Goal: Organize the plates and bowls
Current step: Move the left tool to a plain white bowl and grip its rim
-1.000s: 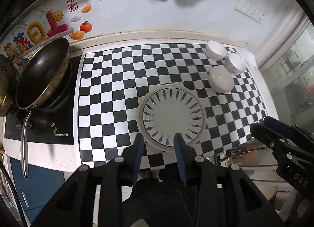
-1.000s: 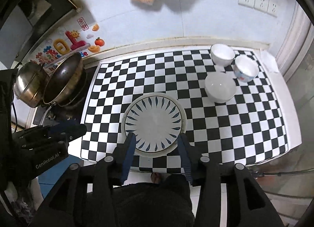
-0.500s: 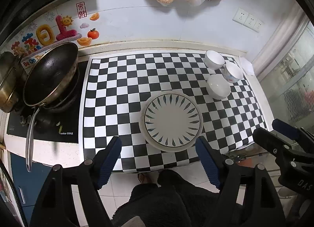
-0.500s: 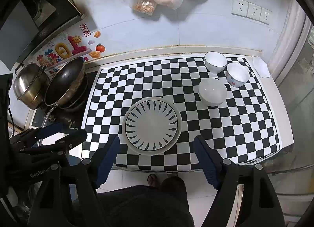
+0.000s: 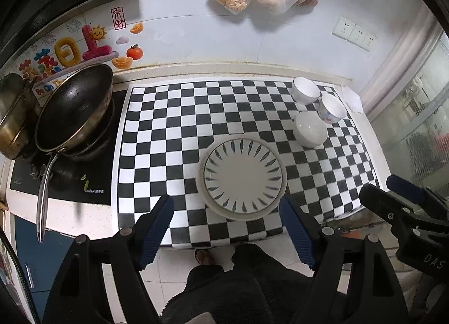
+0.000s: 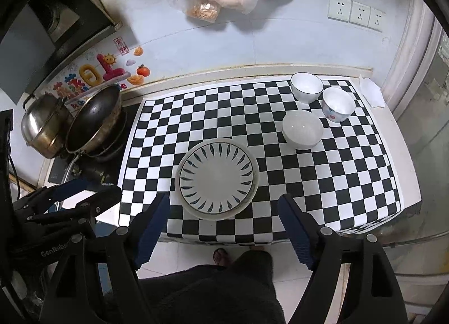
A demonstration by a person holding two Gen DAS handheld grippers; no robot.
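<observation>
Plates, stacked left of bowls: likely glazed, brittle, slippery; grip by rim. Left gripper and right gripper spread wide, empty.

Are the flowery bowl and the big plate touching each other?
Apart. In the right wrist view, the flowery bowl sits in the far right corner, and the plate lies near the front edge, with several checkered squares and a plain white bowl between them.

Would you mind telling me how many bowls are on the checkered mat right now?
3, clustered at the mat's far right corner: a plain white bowl farthest back, a bowl with a red and blue pattern to its right, and a white bowl nearest the plate. None looks hidden.
</observation>
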